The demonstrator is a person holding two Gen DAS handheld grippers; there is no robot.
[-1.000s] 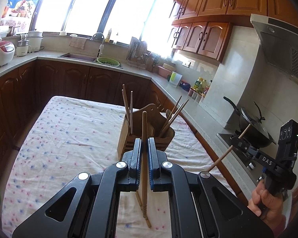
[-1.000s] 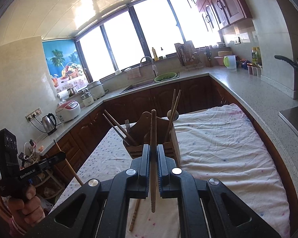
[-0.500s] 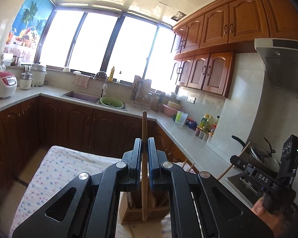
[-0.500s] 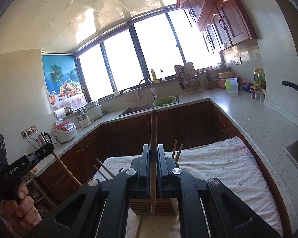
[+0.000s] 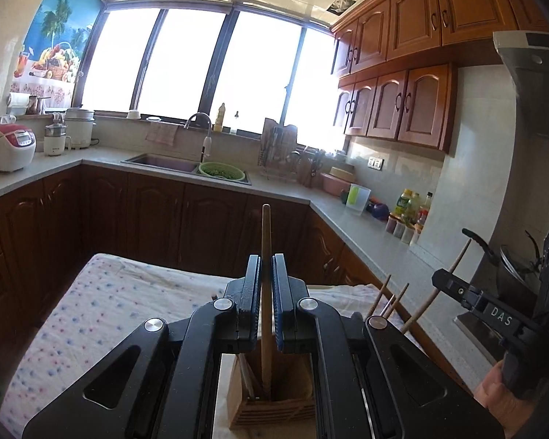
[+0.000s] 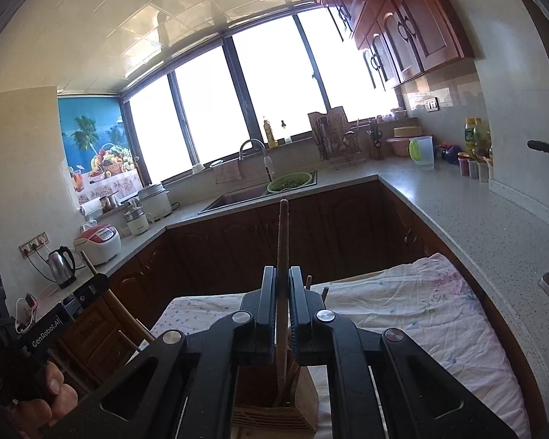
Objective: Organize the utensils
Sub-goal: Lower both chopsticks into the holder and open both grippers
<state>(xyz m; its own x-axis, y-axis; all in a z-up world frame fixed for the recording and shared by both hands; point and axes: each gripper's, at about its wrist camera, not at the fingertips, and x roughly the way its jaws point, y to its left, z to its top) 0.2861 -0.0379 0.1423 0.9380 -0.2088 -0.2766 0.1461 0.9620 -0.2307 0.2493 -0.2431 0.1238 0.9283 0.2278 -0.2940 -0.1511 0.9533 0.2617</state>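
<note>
My left gripper (image 5: 266, 292) is shut on a wooden chopstick (image 5: 266, 241) held upright. The chopstick's lower end shows against the open top of the wooden utensil holder (image 5: 274, 408) right below the jaws. My right gripper (image 6: 282, 292) is shut on another upright chopstick (image 6: 283, 234), its lower end over the same holder (image 6: 303, 398). Each gripper also shows in the other's view: the right gripper (image 5: 439, 281) at the right edge and the left gripper (image 6: 100, 280) at the left edge, each with a slanted chopstick. Other chopsticks (image 5: 386, 294) stick out of the holder.
The holder stands on a table under a dotted white cloth (image 5: 109, 300). A stone counter (image 6: 457, 201) wraps around with a sink (image 5: 161, 161), a green colander (image 5: 221, 170), a rice cooker (image 5: 9, 142) and a kettle (image 6: 62, 265). A pan (image 5: 512, 259) sits on the stove at the right.
Both grippers have moved forward over the table with their chopsticks. The holder, ahead of the jaws a second ago, now sits directly beneath them. Both grips stay shut.
</note>
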